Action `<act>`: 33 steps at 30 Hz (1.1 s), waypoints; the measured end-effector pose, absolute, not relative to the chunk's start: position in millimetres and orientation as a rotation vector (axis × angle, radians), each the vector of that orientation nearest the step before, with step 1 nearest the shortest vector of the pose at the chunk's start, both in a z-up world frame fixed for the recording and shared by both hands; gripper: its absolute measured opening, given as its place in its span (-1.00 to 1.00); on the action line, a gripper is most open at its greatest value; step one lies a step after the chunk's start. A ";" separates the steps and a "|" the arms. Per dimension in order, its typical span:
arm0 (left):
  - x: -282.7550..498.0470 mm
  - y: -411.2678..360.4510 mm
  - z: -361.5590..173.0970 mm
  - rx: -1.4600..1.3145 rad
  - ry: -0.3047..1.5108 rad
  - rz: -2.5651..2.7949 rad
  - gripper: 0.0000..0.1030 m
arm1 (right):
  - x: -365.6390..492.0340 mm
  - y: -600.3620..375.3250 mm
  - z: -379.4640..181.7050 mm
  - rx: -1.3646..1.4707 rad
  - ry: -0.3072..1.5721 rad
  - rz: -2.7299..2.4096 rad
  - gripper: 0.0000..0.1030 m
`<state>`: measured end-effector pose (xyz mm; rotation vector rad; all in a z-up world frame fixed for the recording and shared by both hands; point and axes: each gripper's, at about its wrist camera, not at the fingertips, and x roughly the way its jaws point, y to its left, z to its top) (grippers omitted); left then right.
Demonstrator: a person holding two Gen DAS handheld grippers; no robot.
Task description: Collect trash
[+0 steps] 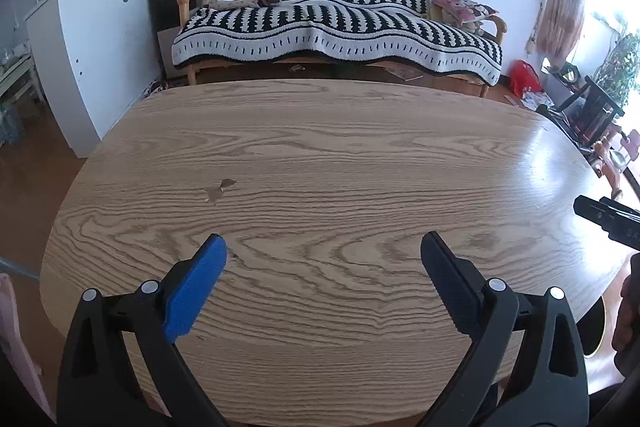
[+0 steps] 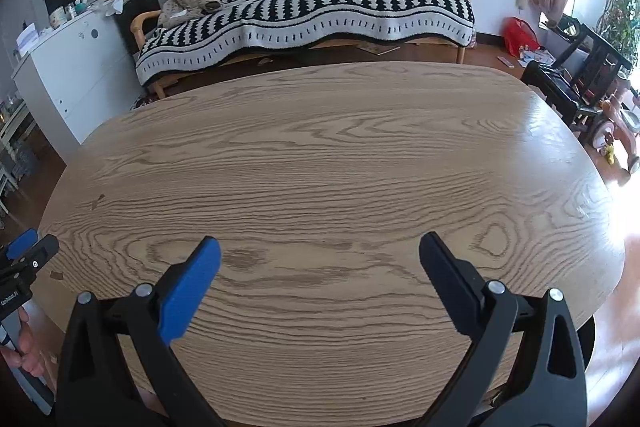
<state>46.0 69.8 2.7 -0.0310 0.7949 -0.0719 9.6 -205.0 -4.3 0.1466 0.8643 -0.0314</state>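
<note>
Grippers both spread wide over bare wood, gripping nothing. Left gripper [image 1: 324, 247] low in its own frame, blue pad [image 1: 196, 291] on one finger and dark pad [image 1: 448, 283] on the other, hovering above the oval table [image 1: 320, 155]. Right gripper [image 2: 320, 247] same story in its own view, fingers well apart over the grain.

Only from the left wrist: a small dark stain [image 1: 220, 189] mid-table, plus the right gripper's tip poking in at the right edge. Only from the right wrist: a ride-on toy [image 2: 616, 131] at the right edge, and a hand [image 2: 24, 347] at lower left clutching the left gripper's handle (mostly cut off).

Behind the table in both: striped sofa [image 1: 336, 15], white cabinet [image 1: 92, 59], red bag [image 1: 524, 77] on the floor.

Trash to collect? Cannot tell where; nothing plainly trash on the tabletop, floor scraps near the red bag too small to make out.
</note>
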 end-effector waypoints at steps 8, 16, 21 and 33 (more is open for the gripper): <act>48.0 64.1 0.0 -0.017 0.803 -0.061 0.84 | 9.8 -210.7 -4.4 0.148 0.867 -0.042 0.86; 49.8 53.4 -2.0 0.024 0.803 -0.069 0.84 | 6.9 -218.6 -2.7 0.154 0.868 -0.047 0.86; 48.6 49.6 -1.1 0.032 0.797 -0.068 0.84 | 6.0 -221.8 -2.3 0.152 0.867 -0.051 0.86; 46.7 46.8 0.2 0.040 0.791 -0.066 0.84 | 4.8 -225.7 -0.7 0.151 0.864 -0.055 0.86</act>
